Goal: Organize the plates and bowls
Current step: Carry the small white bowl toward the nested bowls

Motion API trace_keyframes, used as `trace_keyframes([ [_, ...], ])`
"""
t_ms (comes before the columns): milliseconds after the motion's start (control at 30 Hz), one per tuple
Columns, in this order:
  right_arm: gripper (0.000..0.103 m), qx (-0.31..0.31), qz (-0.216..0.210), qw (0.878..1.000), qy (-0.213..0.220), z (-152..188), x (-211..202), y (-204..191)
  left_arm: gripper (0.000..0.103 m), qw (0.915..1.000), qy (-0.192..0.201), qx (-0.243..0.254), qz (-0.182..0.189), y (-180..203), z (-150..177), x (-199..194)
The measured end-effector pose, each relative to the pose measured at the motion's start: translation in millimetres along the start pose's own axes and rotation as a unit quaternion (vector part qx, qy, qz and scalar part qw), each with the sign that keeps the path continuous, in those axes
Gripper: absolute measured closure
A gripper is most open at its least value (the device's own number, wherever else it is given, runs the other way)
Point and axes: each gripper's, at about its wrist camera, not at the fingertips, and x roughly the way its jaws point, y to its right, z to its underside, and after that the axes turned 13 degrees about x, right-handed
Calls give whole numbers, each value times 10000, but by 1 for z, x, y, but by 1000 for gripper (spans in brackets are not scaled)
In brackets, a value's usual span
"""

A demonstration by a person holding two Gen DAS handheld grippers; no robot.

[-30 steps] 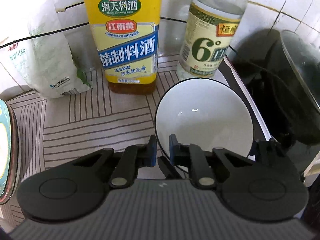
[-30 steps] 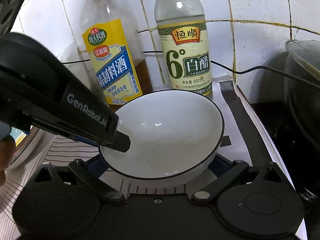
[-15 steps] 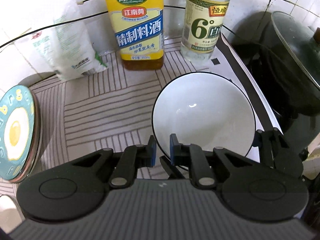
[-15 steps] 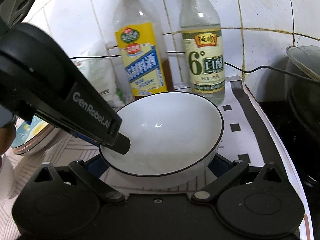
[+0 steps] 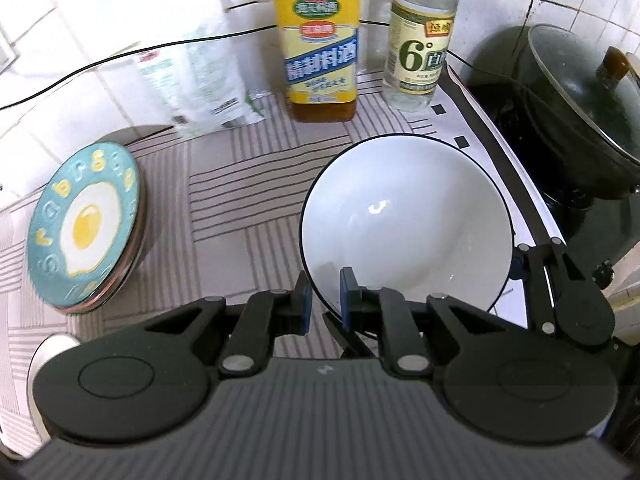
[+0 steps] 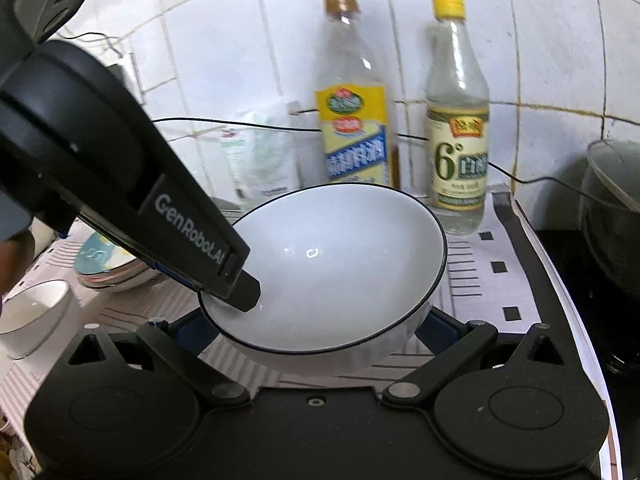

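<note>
White bowl (image 5: 404,220) with a thin dark rim, off the striped counter cover (image 5: 224,184), tilted, gripped from two sides. Left gripper (image 5: 323,300) clamped on the near rim, one blue pad inside the wall, the other outside. Right gripper (image 6: 316,320) spread wide around the bowl's lower body, blue pads against its outer sides. Behind, against the tiled wall (image 6: 240,40): yellow-label bottle (image 5: 320,56), clear bottle (image 5: 420,52) with a green 6 just beside it, white bag (image 5: 200,76) further left. Stack of plates (image 5: 86,224), top one teal with a fried-egg picture, on the cover well left of the bowl. Second small white bowl (image 6: 30,316) near that stack. Dark pot (image 5: 580,112) with glass lid at the right
</note>
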Motion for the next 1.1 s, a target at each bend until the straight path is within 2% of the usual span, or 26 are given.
trace_keyframes([
  [267, 0, -186, -236, 9995, 33, 5, -23, -35, 90, 9998, 65, -136, -146, -15, 30, -35],
  [600, 0, -604, -666, 9959, -114, 6, -37, -83, 90, 9977, 61, -540, -415, -46, 70, -76],
  [800, 0, -801, -971, 9916, -283, 11, -36, -117, 90, 9948, -64, -874, -516, -79, 93, -91],
  [1100, 0, -1188, -1577, 9791, -496, 18, -17, -168, 90, 9865, -194, -1427, -784, -132, 118, -101],
])
